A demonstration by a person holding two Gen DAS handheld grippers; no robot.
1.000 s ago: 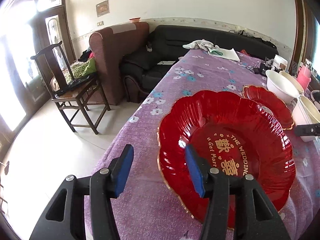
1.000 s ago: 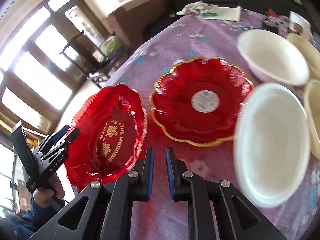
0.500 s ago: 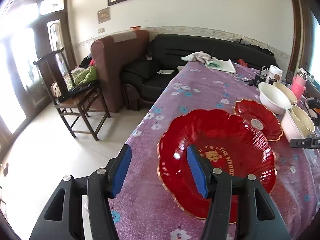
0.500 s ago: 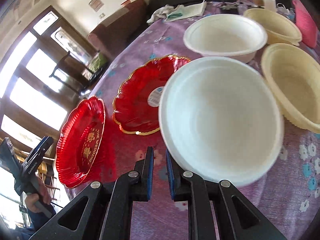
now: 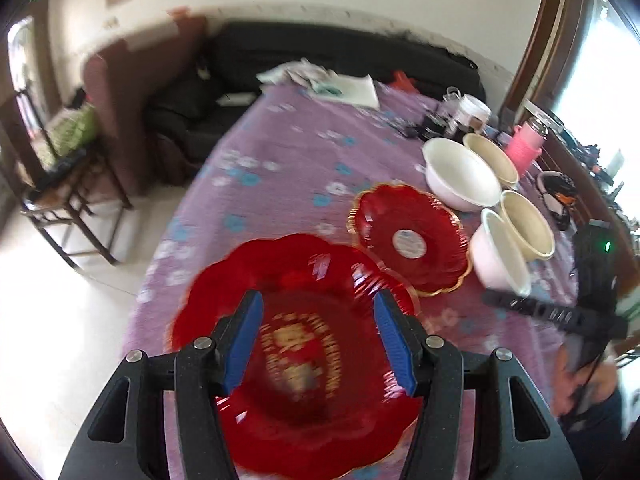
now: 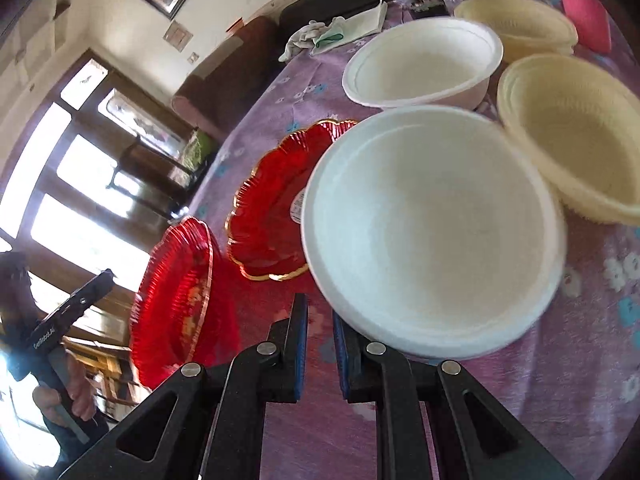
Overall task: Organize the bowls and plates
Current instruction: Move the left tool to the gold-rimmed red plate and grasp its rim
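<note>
Large red plate (image 5: 304, 364): scalloped, gold-edged, gold lettering at centre. It sits at the near end of the counter (image 5: 288, 152), directly under the left gripper (image 5: 318, 340), whose blue fingers (image 5: 244, 338) are spread wide above it and grasp nothing. Whether the plate lies flat or is tipped cannot be settled; the left view is blurred, and in the right view it appears to stand on edge.

Small red plate (image 5: 410, 238): same pattern, round label in the middle, lying just beyond the large one and apparently touching or nearly touching its rim.

White bowl (image 6: 432, 232): close in front of the right gripper (image 6: 320, 328). The right fingers (image 6: 300, 332) are drawn nearly together with a narrow gap, and the bowl's rim passes just beside the right one. No grasp on the rim is visible.

Further items: a second white bowl (image 6: 424, 64) and two cream bowls (image 6: 572, 140) behind and beside.

Handling assessment: the red plates look like thin, glossy, rigid plastic, likely light and slippery; take at the fluted rim, one finger above and one beneath. The bowls appear to be light and crushable; pinch the rim wall gently.
</note>
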